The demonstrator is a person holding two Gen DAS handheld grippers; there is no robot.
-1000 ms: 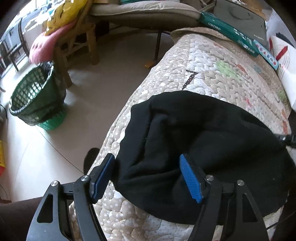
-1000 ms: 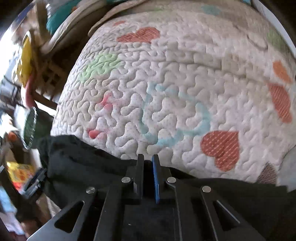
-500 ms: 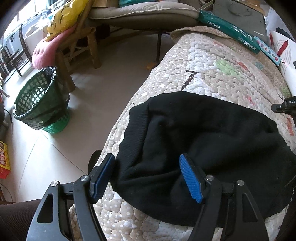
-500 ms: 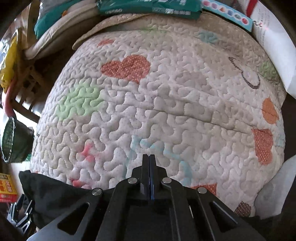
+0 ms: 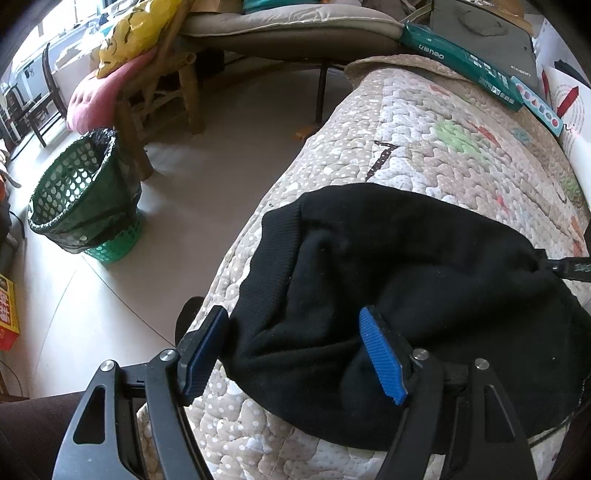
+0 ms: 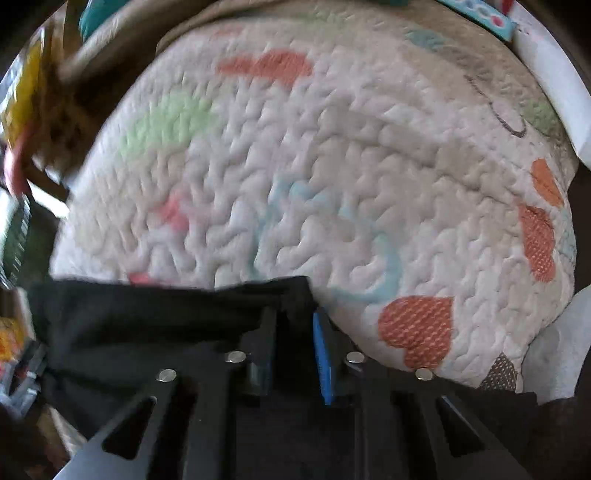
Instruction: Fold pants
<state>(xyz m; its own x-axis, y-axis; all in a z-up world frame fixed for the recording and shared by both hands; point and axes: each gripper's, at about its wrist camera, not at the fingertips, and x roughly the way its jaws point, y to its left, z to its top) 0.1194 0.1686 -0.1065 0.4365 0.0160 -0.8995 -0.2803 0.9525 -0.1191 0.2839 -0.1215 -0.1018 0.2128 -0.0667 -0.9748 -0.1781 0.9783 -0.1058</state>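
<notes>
Pants (image 5: 424,266) are lying bunched, black, on the quilted cover (image 5: 443,147).
Left gripper (image 5: 295,350) is standing wide apart around the near edge of the cloth, pressing nothing; right gripper (image 6: 295,343) is opening its jaws, with black cloth lying between them.

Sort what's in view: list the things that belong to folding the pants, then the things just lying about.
Belongs to the job:
black pants
quilted cover they lie on
left gripper, open over the pants
right gripper, jaws opening, black cloth between them

Just lying about:
green basket
teal box
pink cushion
yellow bag
</notes>
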